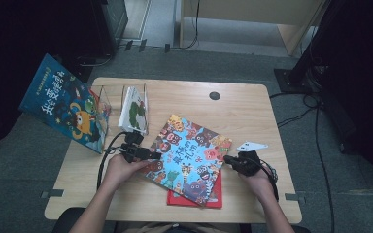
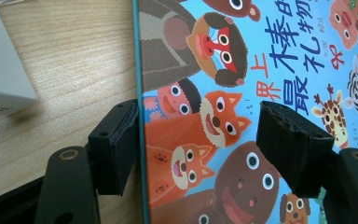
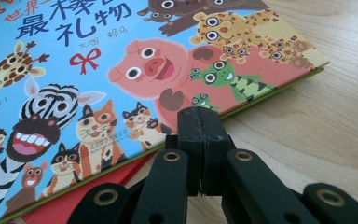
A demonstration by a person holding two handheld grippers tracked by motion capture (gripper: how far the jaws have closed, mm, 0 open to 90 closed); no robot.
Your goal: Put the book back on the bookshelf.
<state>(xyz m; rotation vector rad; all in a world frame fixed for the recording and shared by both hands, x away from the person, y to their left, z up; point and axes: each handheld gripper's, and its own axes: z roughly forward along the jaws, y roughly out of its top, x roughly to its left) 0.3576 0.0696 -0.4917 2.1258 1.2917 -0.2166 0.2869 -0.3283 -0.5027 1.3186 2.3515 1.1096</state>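
Your left claw [image 1: 151, 156] stands apart, its ridged black pads straddling the left edge of the glossy animal book [image 1: 189, 155], one pad on the pale wood tabletop [image 1: 252, 111], one over the cover. The book lies flat on a red book [image 1: 217, 193], mostly hidden beneath. Your right claw [image 1: 227, 159] is pressed together, empty, at the book's right edge. A white box [image 2: 0, 70] is cut off at the frame.
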